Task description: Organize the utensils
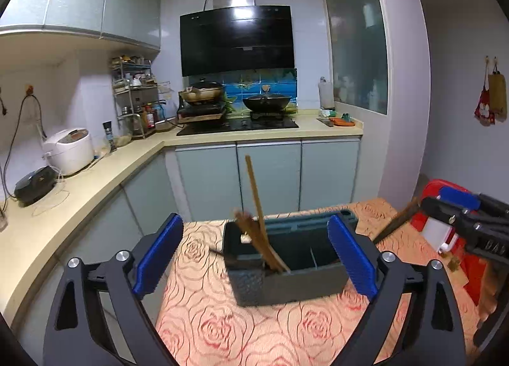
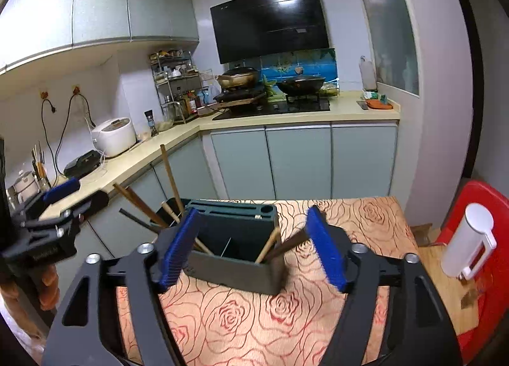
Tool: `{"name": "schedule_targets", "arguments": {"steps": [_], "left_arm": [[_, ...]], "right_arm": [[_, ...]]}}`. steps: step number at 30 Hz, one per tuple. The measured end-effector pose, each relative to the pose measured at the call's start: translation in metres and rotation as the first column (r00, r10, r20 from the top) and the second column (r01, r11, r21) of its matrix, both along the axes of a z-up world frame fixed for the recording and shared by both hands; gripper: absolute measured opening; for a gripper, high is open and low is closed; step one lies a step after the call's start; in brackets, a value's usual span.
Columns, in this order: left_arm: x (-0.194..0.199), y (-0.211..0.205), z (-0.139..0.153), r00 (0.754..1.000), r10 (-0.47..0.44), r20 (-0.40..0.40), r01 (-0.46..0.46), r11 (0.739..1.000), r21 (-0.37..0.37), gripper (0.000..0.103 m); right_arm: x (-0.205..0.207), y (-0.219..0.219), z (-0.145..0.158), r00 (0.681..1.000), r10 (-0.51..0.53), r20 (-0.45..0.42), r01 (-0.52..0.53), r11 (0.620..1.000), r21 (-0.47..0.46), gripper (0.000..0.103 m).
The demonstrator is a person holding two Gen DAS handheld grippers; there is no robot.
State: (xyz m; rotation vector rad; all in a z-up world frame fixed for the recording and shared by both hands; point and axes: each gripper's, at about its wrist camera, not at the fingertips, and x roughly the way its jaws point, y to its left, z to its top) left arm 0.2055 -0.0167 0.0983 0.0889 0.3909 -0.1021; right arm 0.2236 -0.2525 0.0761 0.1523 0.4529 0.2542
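Beyond the holder [image 2: 235, 257] on the rose-patterned tablecloth [image 2: 254, 318], a red chair [image 2: 490, 200].

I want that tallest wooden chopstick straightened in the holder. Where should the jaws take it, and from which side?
Probably grip the tallest chopstick on its bare upper shaft, well above the holder rim, coming in level from the near side. It leans up and away from the shorter sticks there, so nothing crowds it. The left gripper, jaws open and empty, sits closest.

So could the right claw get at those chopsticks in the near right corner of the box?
Probably yes: the right claw is open, just short of the box, and nothing blocks the chopsticks.
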Motion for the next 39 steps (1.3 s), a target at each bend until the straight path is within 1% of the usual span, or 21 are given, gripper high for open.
{"name": "schedule_targets", "arguments": {"steps": [1,3,5,7,8,11,14,19,23,29,32,37,39], "left_arm": [[-0.008,0.002,-0.004,1.0,0.006,-0.002,-0.006,1.0,-0.003,0.092],[-0.021,0.005,-0.011,1.0,0.02,-0.007,-0.02,1.0,-0.008,0.096],[-0.034,0.009,-0.019,0.999,0.043,-0.012,-0.043,0.999,-0.002,0.096],[-0.044,0.013,-0.03,0.997,0.067,-0.041,-0.066,0.998,0.022,0.096],[-0.05,0.013,-0.037,0.996,0.065,-0.066,-0.063,0.998,0.03,0.096],[-0.061,0.015,-0.05,0.994,0.054,-0.098,-0.052,0.998,0.023,0.096],[-0.077,0.019,-0.062,0.993,0.063,-0.098,-0.06,0.998,0.03,0.096],[-0.102,0.026,-0.075,0.993,0.078,-0.09,-0.077,0.997,0.019,0.096],[-0.12,0.03,-0.086,0.992,0.096,-0.082,-0.096,0.995,0.008,0.096],[-0.136,0.03,-0.095,0.992,0.107,-0.071,-0.106,0.994,0.015,0.096],[-0.143,0.029,-0.098,0.993,0.103,-0.065,-0.103,0.995,0.013,0.096],[-0.152,0.026,-0.101,0.994,0.105,-0.042,-0.104,0.994,0.032,0.096],[-0.153,0.027,-0.103,0.993,0.107,-0.04,-0.106,0.994,0.026,0.096]], "right_arm": [[-0.005,-0.001,-0.001,1.0,-0.002,0.0,0.002,1.0,0.007,0.075],[-0.017,0.001,-0.005,1.0,-0.007,0.0,0.007,1.0,0.012,0.081],[-0.031,0.003,-0.014,1.0,-0.012,-0.001,0.012,1.0,0.011,0.085],[-0.042,0.006,-0.022,1.0,-0.004,-0.007,0.004,1.0,0.007,0.086],[-0.046,0.008,-0.027,1.0,0.0,-0.012,0.0,1.0,0.004,0.086],[-0.063,0.015,-0.044,0.999,0.01,-0.033,-0.01,1.0,0.004,0.089],[-0.078,0.021,-0.055,0.999,0.01,-0.036,-0.01,1.0,-0.01,0.09],[-0.101,0.028,-0.067,0.999,-0.024,-0.023,0.023,0.999,-0.044,0.096],[-0.117,0.033,-0.074,0.999,-0.042,-0.017,0.041,0.997,-0.065,0.096],[-0.137,0.045,-0.079,0.997,-0.07,0.022,0.072,0.988,-0.135,0.096],[-0.144,0.047,-0.082,0.997,-0.077,0.025,0.079,0.988,-0.136,0.096],[-0.151,0.049,-0.087,0.995,-0.096,0.027,0.099,0.985,-0.144,0.096],[-0.154,0.05,-0.089,0.994,-0.104,0.029,0.107,0.983,-0.147,0.096]]}}
